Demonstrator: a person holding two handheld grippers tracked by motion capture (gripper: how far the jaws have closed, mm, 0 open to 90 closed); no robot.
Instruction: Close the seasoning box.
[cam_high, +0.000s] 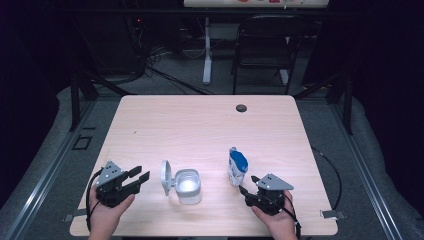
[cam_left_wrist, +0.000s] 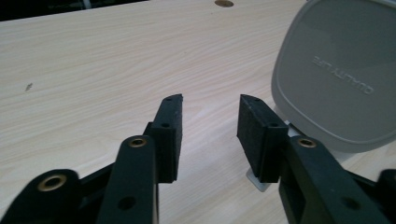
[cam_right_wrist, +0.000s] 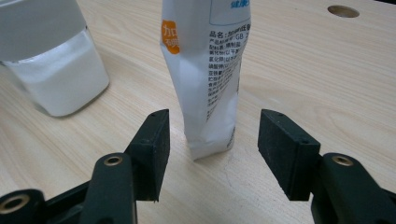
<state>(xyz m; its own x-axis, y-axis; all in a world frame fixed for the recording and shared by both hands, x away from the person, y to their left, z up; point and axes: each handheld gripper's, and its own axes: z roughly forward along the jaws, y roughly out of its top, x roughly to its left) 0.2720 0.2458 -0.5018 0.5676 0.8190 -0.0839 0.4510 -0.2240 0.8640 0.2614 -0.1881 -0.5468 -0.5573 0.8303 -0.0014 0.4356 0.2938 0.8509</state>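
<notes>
pouch: white bag (cam_high: 237, 167) with blue top, standing upright on the table (cam_high: 200, 125), right of centre near the front edge; in the right gripper view (cam_right_wrist: 210, 70) printed text runs down its face, orange patch near the top
container: clear tub (cam_high: 187, 186) with white contents, left of the pouch and apart from it; also at the upper left of the right gripper view (cam_right_wrist: 51, 60)
lid: grey lid (cam_high: 166, 176) hinged up on the tub's left side, standing near upright; in the left gripper view (cam_left_wrist: 341, 70) its flat face carries embossed lettering
right gripper: (cam_high: 248, 191) just in front of the pouch, pointing at it; jaws released, spread to either side of the pouch's base (cam_right_wrist: 210, 140), pads clear of it, nothing held
left gripper: (cam_high: 141, 176) left of the lid, near but not touching; jaws apart, nothing between them but bare tabletop (cam_left_wrist: 210, 135); lid sits off to the right of the right jaw
hands: one on each gripper, coming in from the front edge
table extras: round cable hole (cam_high: 241, 108) near the far edge
behind table: dark chair (cam_high: 265, 45) and a white desk leg (cam_high: 207, 50)
</notes>
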